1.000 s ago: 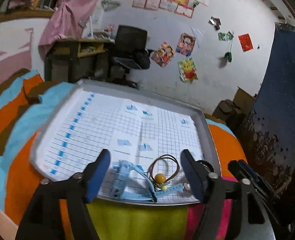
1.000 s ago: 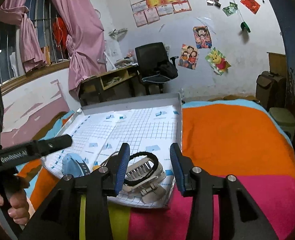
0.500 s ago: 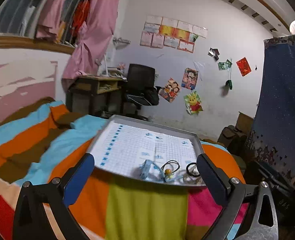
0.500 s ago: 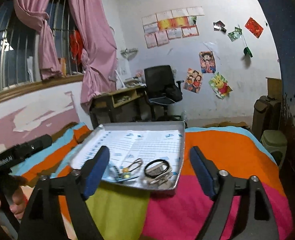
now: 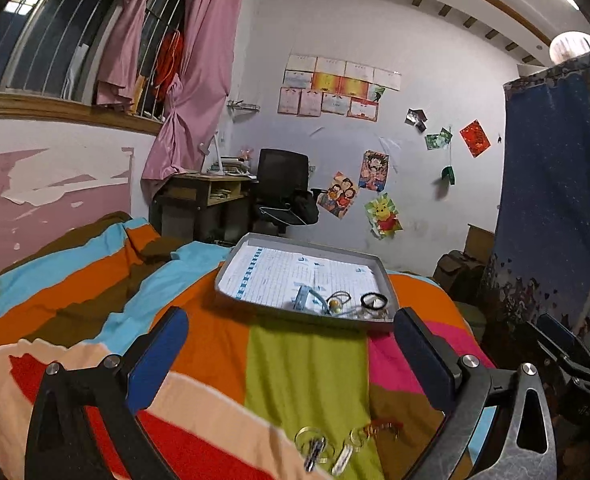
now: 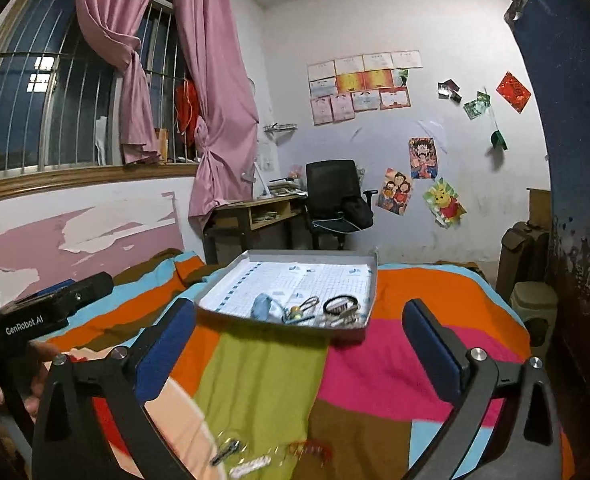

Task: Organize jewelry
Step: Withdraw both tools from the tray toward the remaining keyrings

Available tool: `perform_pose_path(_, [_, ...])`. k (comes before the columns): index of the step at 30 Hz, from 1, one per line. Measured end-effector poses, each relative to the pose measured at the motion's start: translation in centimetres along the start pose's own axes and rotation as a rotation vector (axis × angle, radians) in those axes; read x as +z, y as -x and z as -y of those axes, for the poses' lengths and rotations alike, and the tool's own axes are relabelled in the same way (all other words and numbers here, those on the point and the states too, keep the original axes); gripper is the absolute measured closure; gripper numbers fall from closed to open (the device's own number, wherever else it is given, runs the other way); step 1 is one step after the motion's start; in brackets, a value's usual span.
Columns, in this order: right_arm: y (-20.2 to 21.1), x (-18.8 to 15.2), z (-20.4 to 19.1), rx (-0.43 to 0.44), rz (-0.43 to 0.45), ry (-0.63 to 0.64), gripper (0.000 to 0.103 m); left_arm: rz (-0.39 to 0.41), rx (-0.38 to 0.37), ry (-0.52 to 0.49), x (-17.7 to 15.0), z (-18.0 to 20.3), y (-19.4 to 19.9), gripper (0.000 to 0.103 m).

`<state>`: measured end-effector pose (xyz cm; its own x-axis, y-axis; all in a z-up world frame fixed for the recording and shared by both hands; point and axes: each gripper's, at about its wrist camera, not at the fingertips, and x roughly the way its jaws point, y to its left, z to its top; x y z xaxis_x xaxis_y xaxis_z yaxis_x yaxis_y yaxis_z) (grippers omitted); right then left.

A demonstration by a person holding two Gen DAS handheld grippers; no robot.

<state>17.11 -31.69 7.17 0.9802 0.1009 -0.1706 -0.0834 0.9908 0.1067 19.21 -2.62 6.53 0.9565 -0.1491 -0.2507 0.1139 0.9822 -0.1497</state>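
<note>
Both grippers (image 5: 291, 354) (image 6: 301, 344) hover with jaws wide and empty over loose trinkets (image 5: 337, 446) that could sink into the soft bedspread (image 5: 303, 364) when pinched.

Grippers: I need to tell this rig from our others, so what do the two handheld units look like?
Both the left gripper and the right gripper have black angular metal arms with silver bolts, tipped with flat dark blue pads. The left unit's black body, seen from the right wrist camera, carries white "GenRobot.AI" lettering. No cables or sleeves show.
</note>
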Motion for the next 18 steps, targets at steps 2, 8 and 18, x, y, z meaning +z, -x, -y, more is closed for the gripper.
perform_pose_path(2, [1.6,-0.6,-0.2,-0.003,0.0,-0.011,0.001,0.002,0.002,-0.006,-0.8,-0.2,1.6,0.0])
perform_pose_path(8, [6.3,-2.5,-0.5,-0.034,-0.003,-0.026,0.001,-0.003,0.021,-0.004,-3.2,-1.5,5.6,0.0])
perform_pose_path(18, [11.4,-5.1,-2.5,-0.072,-0.025,-0.021,0.001,-0.036,0.031,-0.002,-6.4,-2.7,9.7,0.0])
